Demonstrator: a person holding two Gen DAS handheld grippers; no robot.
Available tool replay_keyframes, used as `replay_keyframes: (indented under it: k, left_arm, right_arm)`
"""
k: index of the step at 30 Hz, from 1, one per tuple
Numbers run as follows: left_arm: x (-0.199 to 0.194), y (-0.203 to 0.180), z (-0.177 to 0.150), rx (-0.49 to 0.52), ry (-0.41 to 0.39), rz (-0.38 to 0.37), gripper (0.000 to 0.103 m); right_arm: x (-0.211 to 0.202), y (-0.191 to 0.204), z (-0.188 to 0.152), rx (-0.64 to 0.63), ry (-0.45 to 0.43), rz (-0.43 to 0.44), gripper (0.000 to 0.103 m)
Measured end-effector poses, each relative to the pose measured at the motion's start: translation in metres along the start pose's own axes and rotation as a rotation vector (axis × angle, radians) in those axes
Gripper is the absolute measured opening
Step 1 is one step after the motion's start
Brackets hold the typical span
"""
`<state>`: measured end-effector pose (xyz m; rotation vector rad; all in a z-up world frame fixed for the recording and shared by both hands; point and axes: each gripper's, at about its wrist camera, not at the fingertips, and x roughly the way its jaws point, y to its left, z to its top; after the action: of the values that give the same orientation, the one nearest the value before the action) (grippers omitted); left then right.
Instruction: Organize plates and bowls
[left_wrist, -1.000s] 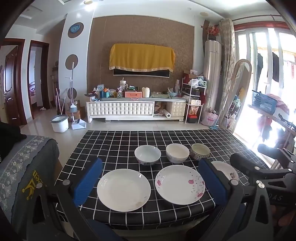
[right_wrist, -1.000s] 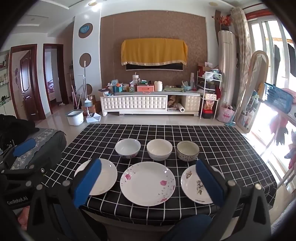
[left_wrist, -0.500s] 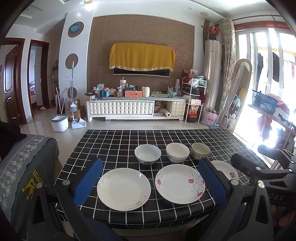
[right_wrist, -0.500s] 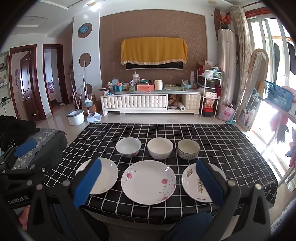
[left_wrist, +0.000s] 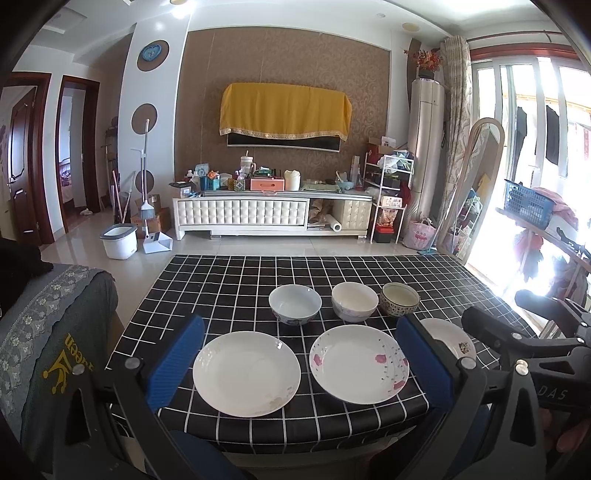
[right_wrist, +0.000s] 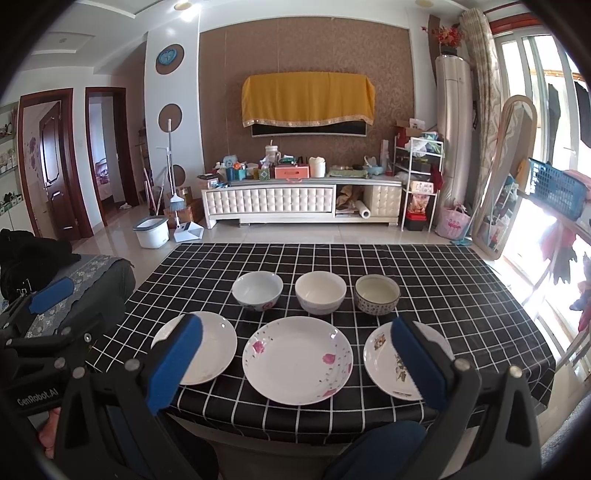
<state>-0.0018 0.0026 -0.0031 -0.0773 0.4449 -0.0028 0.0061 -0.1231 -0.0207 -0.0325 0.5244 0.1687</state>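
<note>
Three plates lie in a row along the near edge of the black checked table (right_wrist: 424, 266): a plain white plate (left_wrist: 246, 373) (right_wrist: 210, 347) on the left, a pink-flowered plate (left_wrist: 359, 363) (right_wrist: 297, 359) in the middle, a small patterned plate (right_wrist: 388, 358) (left_wrist: 450, 338) on the right. Behind them stand three bowls: a white bowl (left_wrist: 294, 304) (right_wrist: 257, 290), a cream bowl (left_wrist: 354, 301) (right_wrist: 320, 291) and a dark-patterned bowl (left_wrist: 400, 298) (right_wrist: 377, 293). My left gripper (left_wrist: 300, 365) hangs open before the near edge, empty. My right gripper (right_wrist: 295, 363) is likewise open and empty.
A grey covered seat (left_wrist: 48, 325) stands left of the table. Beyond the table are bare floor, a white TV cabinet (left_wrist: 273, 214), a mop bucket (left_wrist: 119, 240) and a leaning mirror (left_wrist: 476, 184). A clothes rack with a blue basket (left_wrist: 528, 203) is on the right.
Both views have crept slightly closer and higher over the table; the dishes sit a touch lower-nearer in frame. Nothing has been touched and both grippers stay open.
</note>
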Motion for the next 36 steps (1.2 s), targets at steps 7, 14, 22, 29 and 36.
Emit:
replay_keyframes:
  k: [7,14,22,29,36]
  left_arm:
    - [0.0,0.0002,-0.0009,0.0,0.0,-0.001,0.103]
    - [0.0011,-0.0008,-0.0001,-0.003,0.004,-0.001,0.103]
    - [0.0015,-0.0014,-0.0001,-0.002,0.005,-0.001,0.103]
    - [0.0017,-0.0016,-0.0005,-0.003,0.005,-0.002,0.103]
    - [0.0014,-0.0021,-0.0009,-0.002,0.007,0.002,0.103]
  right_arm:
    - [0.0005,-0.0012,-0.0002,0.001,0.004,0.0,0.103]
    - [0.0002,-0.0011,-0.0005,0.002,0.007,-0.001,0.103]
    - [-0.0004,-0.0003,0.0003,0.002,0.013,0.002,0.103]
    - [0.0001,-0.0015,0.0007,0.001,0.016,0.003,0.103]
    - [-0.0008,-0.0015,-0.0007,0.0,0.019,0.005,0.103]
